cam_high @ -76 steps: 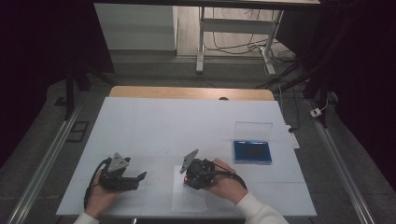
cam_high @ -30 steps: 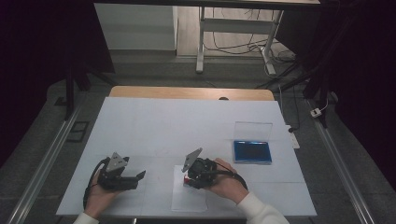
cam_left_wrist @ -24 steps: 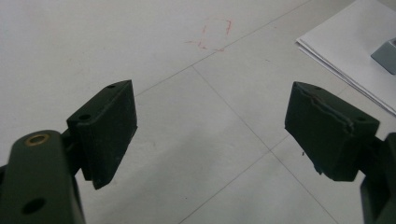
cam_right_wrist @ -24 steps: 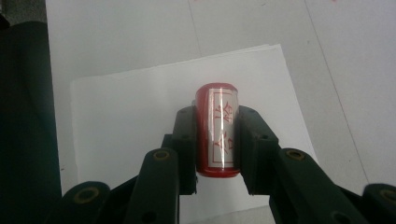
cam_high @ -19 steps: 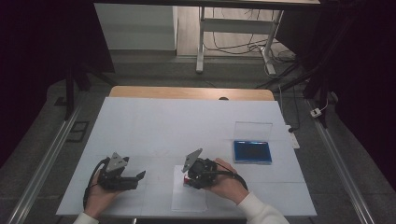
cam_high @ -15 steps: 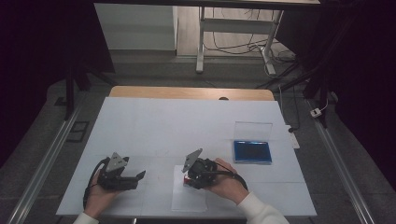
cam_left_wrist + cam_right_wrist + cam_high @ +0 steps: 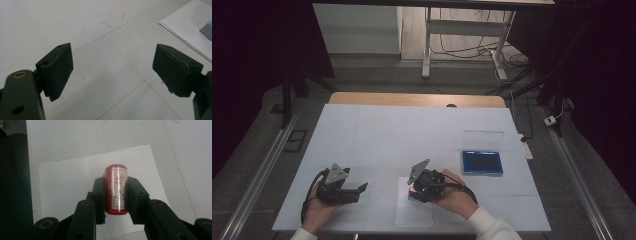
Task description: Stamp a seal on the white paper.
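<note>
- Red stamp [image 7: 116, 190] – a short red cylinder with a white label in red characters – sits clamped between the jaws of our right gripper [image 7: 116, 195], pads pressing on both its sides.
- Its long axis runs along the jaws, pointing away from the hand; the far end pokes out past the fingertips, over the white sheet of paper [image 7: 75, 180].
- In the high view the stamp [image 7: 412, 194] shows as a bit of red at the gripper's tip, low over the sheet [image 7: 412, 220] near the front edge of the table [image 7: 377, 130]. We can't tell whether it touches the paper.
- The relation that matters: stamp end versus sheet. If the next move is to press a mark, we judge it needs a tilt that brings the stamp's face square to the paper – it currently lies along the gripper rather than end-down.
- Right gripper is the one in play; the left gripper [image 7: 344, 187] rests well apart to the left, jaws wide open with nothing between them, bare table below [image 7: 112, 82].
- Blue ink pad [image 7: 482, 162] with its clear lid up sits to the right, apart from the hand.
- Versus the earlier frames: the right gripper has shifted slightly right and settled over the sheet; in the last second nothing has moved. Left hand unchanged.
</note>
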Motion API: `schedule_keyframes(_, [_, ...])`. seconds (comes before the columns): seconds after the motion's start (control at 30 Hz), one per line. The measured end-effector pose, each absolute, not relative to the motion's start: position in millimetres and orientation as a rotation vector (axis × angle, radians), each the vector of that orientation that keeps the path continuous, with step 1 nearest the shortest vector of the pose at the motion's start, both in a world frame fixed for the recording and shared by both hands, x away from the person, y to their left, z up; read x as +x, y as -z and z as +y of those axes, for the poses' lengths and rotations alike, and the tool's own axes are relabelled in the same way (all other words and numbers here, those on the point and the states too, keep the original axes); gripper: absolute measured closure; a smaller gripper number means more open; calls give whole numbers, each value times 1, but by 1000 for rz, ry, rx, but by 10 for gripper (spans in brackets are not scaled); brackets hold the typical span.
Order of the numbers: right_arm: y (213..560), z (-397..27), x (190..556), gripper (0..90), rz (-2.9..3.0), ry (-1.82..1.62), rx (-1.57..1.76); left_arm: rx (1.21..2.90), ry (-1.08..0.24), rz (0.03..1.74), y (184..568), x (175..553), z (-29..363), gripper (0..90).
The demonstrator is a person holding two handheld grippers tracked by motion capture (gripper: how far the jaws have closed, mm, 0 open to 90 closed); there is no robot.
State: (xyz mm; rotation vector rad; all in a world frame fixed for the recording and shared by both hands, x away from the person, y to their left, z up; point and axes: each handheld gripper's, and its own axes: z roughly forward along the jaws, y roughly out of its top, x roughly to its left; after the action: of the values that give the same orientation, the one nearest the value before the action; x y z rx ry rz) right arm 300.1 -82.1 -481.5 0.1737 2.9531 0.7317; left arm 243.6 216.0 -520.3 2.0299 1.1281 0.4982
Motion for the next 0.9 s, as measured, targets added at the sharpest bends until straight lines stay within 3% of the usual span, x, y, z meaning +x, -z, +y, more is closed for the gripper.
schedule_keyframes(0.9, [445,-124,315,698,2832,-957,342,2030,-500,1127,520,243,216,171])
